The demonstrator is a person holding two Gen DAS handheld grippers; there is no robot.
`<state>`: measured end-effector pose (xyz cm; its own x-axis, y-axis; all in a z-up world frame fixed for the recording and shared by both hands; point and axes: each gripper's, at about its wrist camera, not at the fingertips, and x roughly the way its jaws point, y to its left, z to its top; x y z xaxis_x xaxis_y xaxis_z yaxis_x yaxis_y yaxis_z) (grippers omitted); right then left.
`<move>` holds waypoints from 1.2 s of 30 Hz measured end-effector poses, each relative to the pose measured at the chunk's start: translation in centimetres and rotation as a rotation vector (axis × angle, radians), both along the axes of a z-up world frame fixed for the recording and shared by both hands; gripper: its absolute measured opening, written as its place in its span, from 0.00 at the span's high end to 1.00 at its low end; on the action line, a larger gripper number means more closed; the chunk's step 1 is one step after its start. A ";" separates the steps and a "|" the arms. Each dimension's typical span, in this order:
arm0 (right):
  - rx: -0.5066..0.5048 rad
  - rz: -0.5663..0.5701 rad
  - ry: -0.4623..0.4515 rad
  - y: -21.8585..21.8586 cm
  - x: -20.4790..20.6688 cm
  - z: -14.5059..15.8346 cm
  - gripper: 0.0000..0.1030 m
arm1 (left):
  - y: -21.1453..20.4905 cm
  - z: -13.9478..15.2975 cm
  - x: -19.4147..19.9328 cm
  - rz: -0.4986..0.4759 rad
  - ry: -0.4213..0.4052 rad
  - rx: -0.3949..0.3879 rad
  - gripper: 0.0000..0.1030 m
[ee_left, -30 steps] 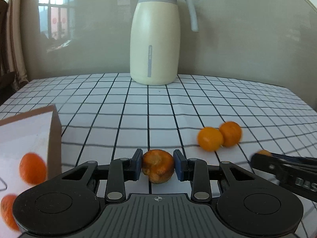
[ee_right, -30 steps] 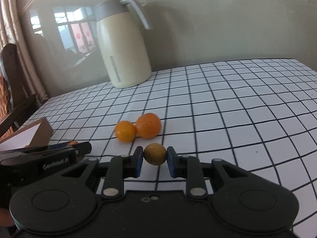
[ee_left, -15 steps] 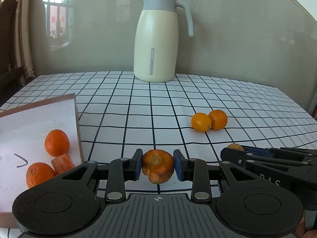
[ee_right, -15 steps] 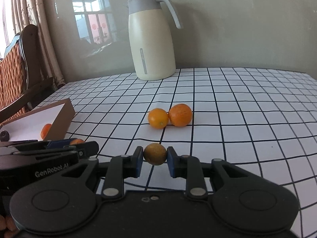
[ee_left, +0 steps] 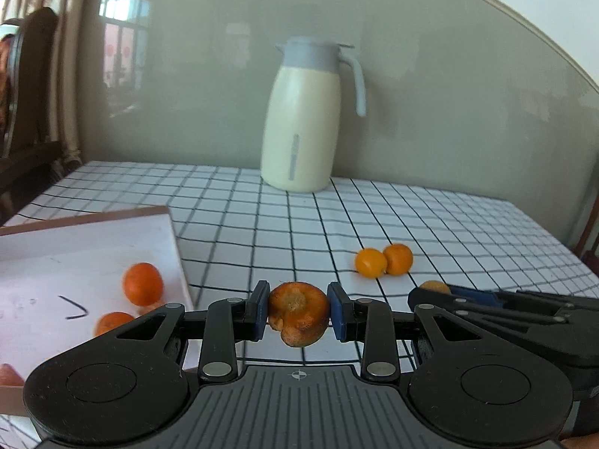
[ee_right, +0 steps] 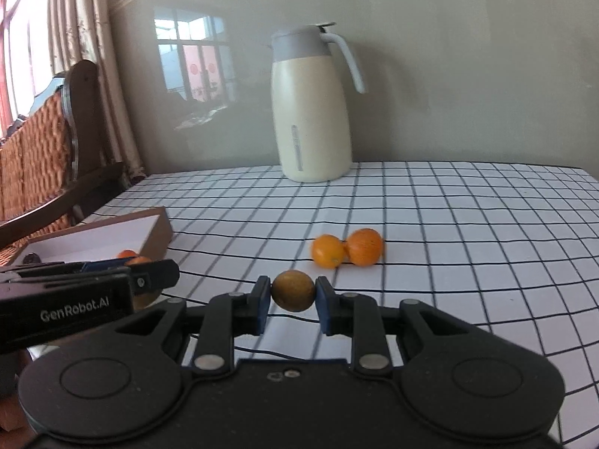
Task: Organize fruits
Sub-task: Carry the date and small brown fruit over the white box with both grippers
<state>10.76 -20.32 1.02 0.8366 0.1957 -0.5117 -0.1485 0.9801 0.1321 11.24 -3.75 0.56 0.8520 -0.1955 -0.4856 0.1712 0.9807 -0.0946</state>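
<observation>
The left gripper [ee_left: 298, 311] clamps a lumpy orange fruit [ee_left: 298, 313] just right of the box [ee_left: 86, 247], while the right gripper [ee_right: 293, 295] clamps a small brownish fruit [ee_right: 293, 290] near two oranges [ee_right: 347, 248] on the checked table [ee_right: 468, 232].

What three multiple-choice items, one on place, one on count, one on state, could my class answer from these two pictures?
1. Where is the jug?
A. at the table's far edge by the wall
B. in the box
C. on the chair

2. How many oranges lie loose on the tablecloth?
A. none
B. two
C. five

3. What is the left gripper doing?
A. hanging open
B. clamping a carrot piece
C. gripping the jug

Answers: 1 A, it stands against the wall. 2 B, a touching pair. 3 B, both pads press it.
</observation>
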 end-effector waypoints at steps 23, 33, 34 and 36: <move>0.077 0.183 -0.104 7.4 0.4 2.9 0.83 | 7.1 1.7 -2.0 0.177 -0.077 -0.015 0.67; 0.108 0.268 -0.129 11.2 1.1 2.7 0.83 | 11.4 1.8 -2.2 0.291 -0.100 -0.013 0.67; 0.110 0.274 -0.128 11.6 1.2 2.7 0.83 | 11.8 1.7 -2.2 0.302 -0.099 -0.013 0.67; 0.118 0.283 -0.132 12.2 1.4 2.6 0.83 | 12.6 1.6 -2.1 0.319 -0.095 -0.014 0.67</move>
